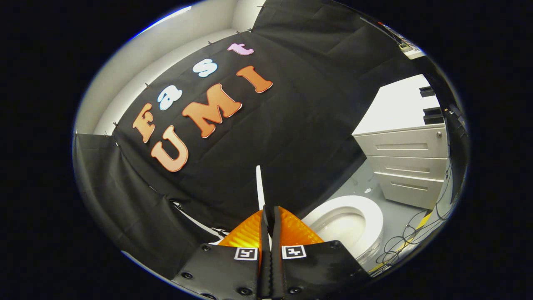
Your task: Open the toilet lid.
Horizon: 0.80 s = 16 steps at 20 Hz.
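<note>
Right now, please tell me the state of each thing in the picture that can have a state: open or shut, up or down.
Toilet lid: raised, seen edge-on, its edge held between the fingers.
Gripper: shut on the toilet lid.
Toilet seat: down, resting on the bowl, uncovered.
Drawer cabinet: all three drawers shut.
Cables: lying loose on the floor beside the toilet.

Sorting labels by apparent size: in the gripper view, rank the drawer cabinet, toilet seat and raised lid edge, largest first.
1. Drawer cabinet
2. Toilet seat
3. Lid, seen edge-on as a thin strip pinched in the claw
</note>
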Available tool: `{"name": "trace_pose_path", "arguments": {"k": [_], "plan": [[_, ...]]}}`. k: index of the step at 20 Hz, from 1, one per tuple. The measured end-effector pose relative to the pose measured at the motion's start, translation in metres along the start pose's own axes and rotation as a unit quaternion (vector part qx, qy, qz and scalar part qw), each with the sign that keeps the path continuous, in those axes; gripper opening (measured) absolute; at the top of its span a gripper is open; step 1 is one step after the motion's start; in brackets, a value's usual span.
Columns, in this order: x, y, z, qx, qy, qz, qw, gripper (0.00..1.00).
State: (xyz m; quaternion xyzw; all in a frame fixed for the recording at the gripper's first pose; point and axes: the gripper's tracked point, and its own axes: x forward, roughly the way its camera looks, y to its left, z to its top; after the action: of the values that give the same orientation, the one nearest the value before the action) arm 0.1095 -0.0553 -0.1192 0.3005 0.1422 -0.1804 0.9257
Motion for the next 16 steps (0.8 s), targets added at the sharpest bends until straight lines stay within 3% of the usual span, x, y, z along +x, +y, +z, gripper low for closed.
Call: {"name": "trace_pose_path", "arguments": {"k": [8, 16], "plan": [[-0.001, 0.114, -0.028, -0.107, -0.005, 0.066, 0.992, 0.08], [-0.012, 0.203, -0.098, -0.167, 0.027, 0.124, 0.978, 0.07]]}}
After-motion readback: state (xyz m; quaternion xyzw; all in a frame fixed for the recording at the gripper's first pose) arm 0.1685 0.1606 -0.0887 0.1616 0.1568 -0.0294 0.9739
